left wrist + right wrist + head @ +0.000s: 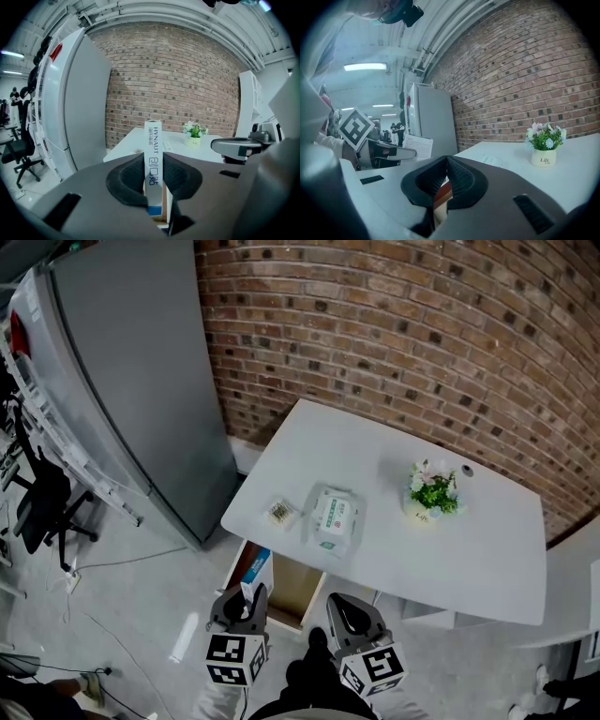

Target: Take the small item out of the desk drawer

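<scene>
1. A brick wall (394, 324) runs behind everything, and a tall grey cabinet (141, 381) stands against it at the left.
2. A white desk (469, 549) sits in front of the wall, just beside the cabinet.
3. The drawer (296, 589) under the desk's near edge is pulled open, showing a bare wooden inside.
4. The left gripper (246, 604) hangs over the drawer's left end. Its jaws are clamped on a box (153, 140), with the dark pads (130, 178) pressing its two broad faces.
5. The right gripper (352, 613) is just beside the left one, at the drawer's right end. Its jaws are clenched with the tips meeting (446, 161), and nothing is between them.
6. A clear-wrapped pack (336, 518) lies flat on the desk near the front edge, above the drawer.
7. A pot of flowers (431, 491) stands upright further back and to the right, well apart from the pack.
8. The box is slim and white with a blue band near its lower end. It stands upright in the left gripper, above the drawer's left end in the head view (255, 570). I cannot tell whether its lower end is clear of the drawer.
9. A small packet (280, 512) lies near the desk's left corner, just beside the pack.
</scene>
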`<state>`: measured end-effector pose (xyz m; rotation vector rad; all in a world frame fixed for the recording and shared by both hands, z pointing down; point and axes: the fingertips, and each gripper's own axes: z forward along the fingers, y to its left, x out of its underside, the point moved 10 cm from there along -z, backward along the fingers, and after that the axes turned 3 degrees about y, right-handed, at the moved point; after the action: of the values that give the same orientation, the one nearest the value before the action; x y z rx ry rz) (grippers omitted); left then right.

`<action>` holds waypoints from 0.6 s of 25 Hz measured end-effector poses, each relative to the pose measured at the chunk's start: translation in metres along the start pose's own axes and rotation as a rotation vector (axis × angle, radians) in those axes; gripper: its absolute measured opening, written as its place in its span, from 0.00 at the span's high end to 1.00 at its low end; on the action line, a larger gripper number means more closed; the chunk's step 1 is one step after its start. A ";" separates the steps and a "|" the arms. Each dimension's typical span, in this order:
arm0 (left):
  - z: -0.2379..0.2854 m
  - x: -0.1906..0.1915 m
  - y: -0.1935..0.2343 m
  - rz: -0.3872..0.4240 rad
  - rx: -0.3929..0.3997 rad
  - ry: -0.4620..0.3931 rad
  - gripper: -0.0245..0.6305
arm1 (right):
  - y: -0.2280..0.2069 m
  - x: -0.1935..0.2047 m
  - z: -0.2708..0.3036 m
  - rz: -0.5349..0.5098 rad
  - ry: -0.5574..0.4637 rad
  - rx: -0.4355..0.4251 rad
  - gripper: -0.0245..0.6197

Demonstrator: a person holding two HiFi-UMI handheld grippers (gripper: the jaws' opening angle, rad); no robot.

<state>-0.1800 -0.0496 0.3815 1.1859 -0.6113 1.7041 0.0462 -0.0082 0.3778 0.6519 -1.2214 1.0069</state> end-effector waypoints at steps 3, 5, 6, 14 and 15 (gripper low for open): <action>-0.011 -0.001 0.002 -0.008 -0.017 -0.019 0.84 | 0.002 -0.002 -0.003 -0.008 -0.003 0.001 0.92; -0.016 0.000 0.002 -0.016 -0.028 -0.030 0.84 | 0.003 -0.003 -0.004 -0.017 -0.005 0.000 0.92; -0.019 0.000 0.003 -0.019 -0.030 -0.034 0.84 | 0.003 -0.003 -0.005 -0.019 -0.006 0.001 0.92; -0.038 0.001 0.004 -0.042 -0.028 -0.059 0.84 | 0.010 -0.003 -0.008 -0.021 -0.001 0.004 0.92; -0.039 0.001 0.005 -0.039 -0.026 -0.061 0.84 | 0.011 -0.002 -0.008 -0.027 0.001 0.005 0.92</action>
<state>-0.2013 -0.0201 0.3668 1.2275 -0.6413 1.6282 0.0402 0.0031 0.3724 0.6701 -1.2069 0.9880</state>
